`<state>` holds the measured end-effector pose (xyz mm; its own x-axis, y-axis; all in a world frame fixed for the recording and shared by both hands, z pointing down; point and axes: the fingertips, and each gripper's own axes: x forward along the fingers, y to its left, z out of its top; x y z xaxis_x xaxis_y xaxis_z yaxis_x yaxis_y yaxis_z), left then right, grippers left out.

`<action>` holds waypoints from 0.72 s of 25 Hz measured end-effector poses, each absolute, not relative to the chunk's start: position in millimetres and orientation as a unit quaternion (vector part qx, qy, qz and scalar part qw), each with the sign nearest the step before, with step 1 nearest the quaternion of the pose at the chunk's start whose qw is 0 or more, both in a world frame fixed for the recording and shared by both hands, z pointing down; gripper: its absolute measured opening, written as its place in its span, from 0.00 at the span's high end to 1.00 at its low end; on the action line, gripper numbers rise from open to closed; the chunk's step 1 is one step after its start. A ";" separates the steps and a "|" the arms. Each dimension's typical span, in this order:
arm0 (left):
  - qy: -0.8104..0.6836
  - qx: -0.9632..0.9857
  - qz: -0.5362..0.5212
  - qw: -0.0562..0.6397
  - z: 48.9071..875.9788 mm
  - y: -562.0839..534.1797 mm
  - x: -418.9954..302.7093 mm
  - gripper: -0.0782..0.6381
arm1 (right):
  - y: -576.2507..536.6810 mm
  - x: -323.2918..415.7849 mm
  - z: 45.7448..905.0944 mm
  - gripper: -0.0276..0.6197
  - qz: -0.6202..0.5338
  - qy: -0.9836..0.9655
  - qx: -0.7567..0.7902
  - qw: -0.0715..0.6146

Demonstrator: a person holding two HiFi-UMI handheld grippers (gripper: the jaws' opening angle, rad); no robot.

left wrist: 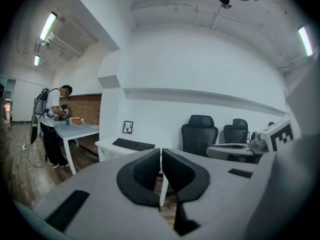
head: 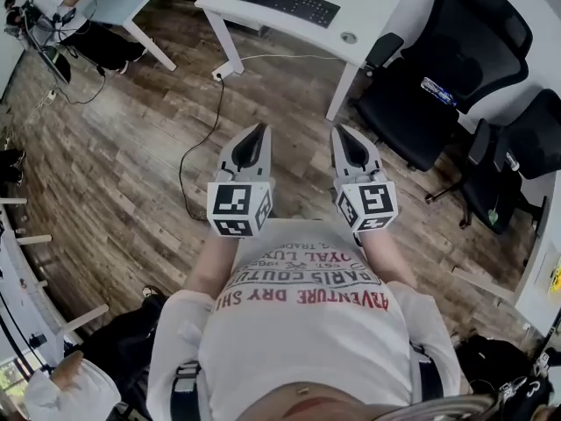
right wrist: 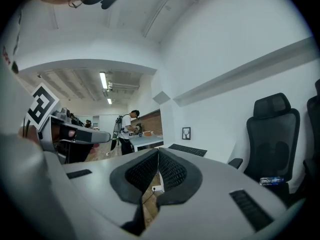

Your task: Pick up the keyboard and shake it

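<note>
— Keyboard: where is it?
— On the white desk, lying flat near the desk's left end. The keyboard is black, and nothing rests on it or touches it.
— And the grippers?
— The left gripper and right gripper are held side by side in the air in front of the holder's shirt, above the wood floor. Both point toward the desk and are well apart from the keyboard.
— Open or closed?
— Closed, both of them. In each gripper's own view the two black pads meet along a thin seam, with nothing between them. Neither has hold of anything.
— What else is on the desk?
— A small round grey disc sits near the front edge, to the right of the keyboard. The left gripper view shows a little framed picture standing against the wall behind it.
— Around the desk?
— Two black chairs stand to its right, and a bottle lies on the seat of the nearer one. A dark cable trails over the floor from below the desk toward the holder.
— Anyone else there?
— One person stands at another table, off to the left.
</note>
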<state>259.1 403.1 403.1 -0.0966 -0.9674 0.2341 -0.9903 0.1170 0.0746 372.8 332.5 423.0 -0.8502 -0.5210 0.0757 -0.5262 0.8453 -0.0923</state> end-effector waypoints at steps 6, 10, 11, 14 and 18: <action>-0.732 0.669 0.041 0.124 414.3 377.4 223.3 0.85 | 308.7 342.6 435.6 0.92 0.060 -0.957 0.281 0.046; -0.728 0.672 0.043 0.130 422.6 354.1 181.1 0.85 | 285.4 305.6 439.6 0.92 0.060 -0.953 0.292 0.049; -0.725 0.675 0.043 0.132 423.7 347.7 169.8 0.85 | 279.9 295.6 439.5 0.92 0.060 -0.952 0.297 0.050; -0.711 0.689 0.041 0.135 419.1 323.4 132.3 0.85 | 260.6 262.3 436.1 0.92 0.062 -0.944 0.320 0.053; -0.696 0.703 0.039 0.138 412.5 292.1 74.6 0.85 | 235.4 211.1 433.7 0.92 0.069 -0.933 0.348 0.060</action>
